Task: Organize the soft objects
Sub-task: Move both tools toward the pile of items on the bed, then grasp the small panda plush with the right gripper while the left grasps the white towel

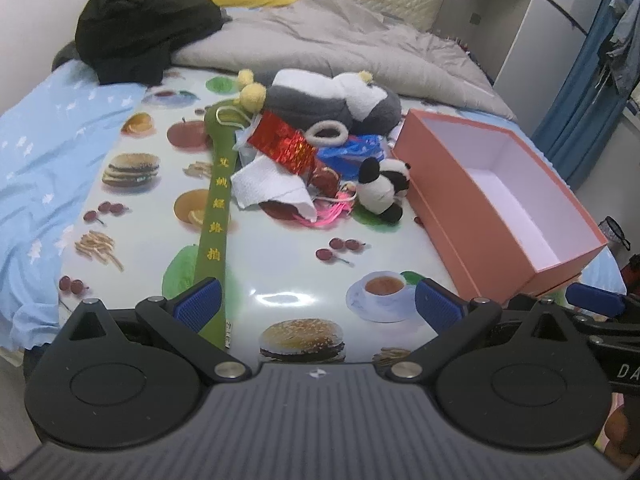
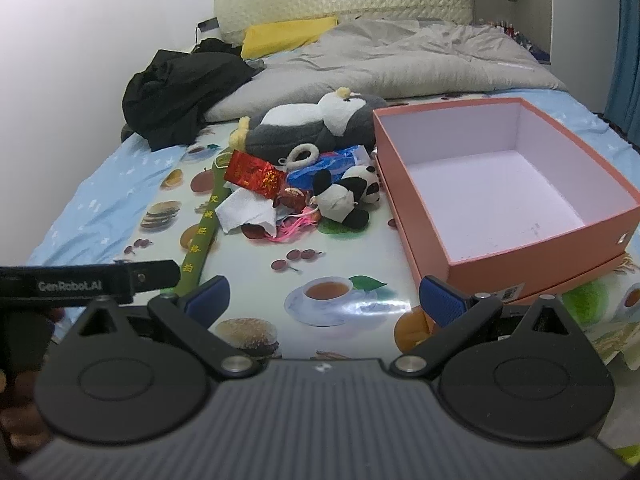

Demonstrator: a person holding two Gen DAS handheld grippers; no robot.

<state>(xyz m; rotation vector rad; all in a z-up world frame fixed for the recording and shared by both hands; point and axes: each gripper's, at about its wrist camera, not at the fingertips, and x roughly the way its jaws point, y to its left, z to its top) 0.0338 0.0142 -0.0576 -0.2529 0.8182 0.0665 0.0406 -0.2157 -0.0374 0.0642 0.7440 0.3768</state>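
Nothing has gone into the pink box (image 2: 500,184) yet: its white inside is bare, and the soft things lie in one heap just left of it on the fruit-and-burger printed cloth (image 1: 280,248) that covers the bed. So by my judgement the sorting is at its very start, at the stage of choosing a first piece.

The left gripper (image 1: 318,300) is spread wide and carries nothing, hanging over the near edge of the cloth with the green embroidered strap (image 1: 216,216) running close beside its left finger. The right gripper (image 2: 324,300) is likewise released and empty, near the box's front corner.

The small panda plush (image 2: 348,196) lies at the heap's right edge, nearest the box, free of the pile on its near side. It looks the easiest first pick: the right gripper would reach forward, close on its body and carry it over the box wall. The big grey-and-white plush (image 1: 332,100) at the back is bulkier and probably needs a wider bite or both grippers.

The heap also holds a white paper towel (image 1: 272,188), a red foil packet (image 1: 284,144) and a blue plastic bag (image 1: 348,150), overlapping one another.

The right wrist view shows the whole floor of the box; the left shows it only slantwise, yet shows more of the strap's length and the black garment (image 1: 148,24) behind.
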